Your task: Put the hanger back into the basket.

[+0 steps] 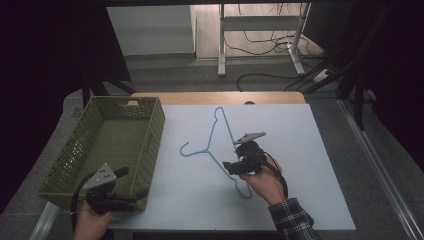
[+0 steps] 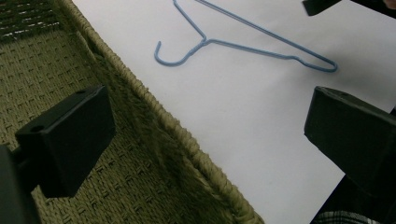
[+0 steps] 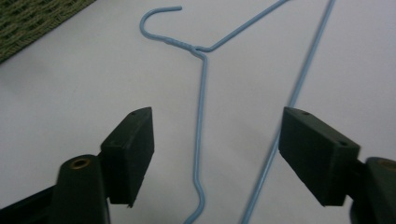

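The thin blue wire hanger (image 1: 218,150) lies ungrasped on the white desk (image 1: 300,150); the right claw (image 3: 212,158) straddles it, spread; lifting remains.

No lettering, label, brand mark, number or sign can be read anywhere in these views.
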The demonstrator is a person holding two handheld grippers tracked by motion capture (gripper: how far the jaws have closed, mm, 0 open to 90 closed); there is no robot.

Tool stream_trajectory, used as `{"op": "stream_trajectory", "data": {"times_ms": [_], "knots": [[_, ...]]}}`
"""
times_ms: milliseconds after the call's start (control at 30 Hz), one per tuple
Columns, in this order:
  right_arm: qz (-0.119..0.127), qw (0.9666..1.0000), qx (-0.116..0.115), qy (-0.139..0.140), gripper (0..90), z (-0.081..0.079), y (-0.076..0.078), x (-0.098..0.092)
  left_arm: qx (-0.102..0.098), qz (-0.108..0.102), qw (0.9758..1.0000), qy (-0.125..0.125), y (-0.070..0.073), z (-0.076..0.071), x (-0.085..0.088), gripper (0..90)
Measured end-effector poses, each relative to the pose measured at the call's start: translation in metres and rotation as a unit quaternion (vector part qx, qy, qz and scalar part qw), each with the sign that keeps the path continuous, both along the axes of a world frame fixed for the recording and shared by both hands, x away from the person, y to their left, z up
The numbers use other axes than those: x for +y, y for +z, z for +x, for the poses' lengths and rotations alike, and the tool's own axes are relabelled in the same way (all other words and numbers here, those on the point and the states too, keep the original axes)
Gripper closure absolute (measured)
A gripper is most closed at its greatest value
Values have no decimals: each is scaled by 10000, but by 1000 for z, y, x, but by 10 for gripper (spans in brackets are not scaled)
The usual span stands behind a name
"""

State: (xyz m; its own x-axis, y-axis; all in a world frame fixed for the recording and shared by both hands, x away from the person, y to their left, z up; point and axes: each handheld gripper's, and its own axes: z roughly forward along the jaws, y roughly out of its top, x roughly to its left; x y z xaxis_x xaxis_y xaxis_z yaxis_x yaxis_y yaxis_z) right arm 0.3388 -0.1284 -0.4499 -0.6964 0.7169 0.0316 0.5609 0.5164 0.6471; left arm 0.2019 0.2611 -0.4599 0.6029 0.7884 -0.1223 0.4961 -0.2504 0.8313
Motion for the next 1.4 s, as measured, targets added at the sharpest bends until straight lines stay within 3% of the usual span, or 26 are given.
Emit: {"op": "stream_trajectory", "data": {"times_ms": [367,700,967,1400], "knots": [[-116,9997,225,19,514,23,-23,23,13,11,10000,-15,-1,1,0,21],[-157,9995,267,57,649,32,-39,34,33,41,10000,-34,-2,1,-1,21],[-243,9993,282,58,723,37,-51,44,28,40,10000,-32,-2,1,-1,22],[-511,9983,295,41,771,41,-67,53,3,42,10000,-40,-2,0,-1,22]]}}
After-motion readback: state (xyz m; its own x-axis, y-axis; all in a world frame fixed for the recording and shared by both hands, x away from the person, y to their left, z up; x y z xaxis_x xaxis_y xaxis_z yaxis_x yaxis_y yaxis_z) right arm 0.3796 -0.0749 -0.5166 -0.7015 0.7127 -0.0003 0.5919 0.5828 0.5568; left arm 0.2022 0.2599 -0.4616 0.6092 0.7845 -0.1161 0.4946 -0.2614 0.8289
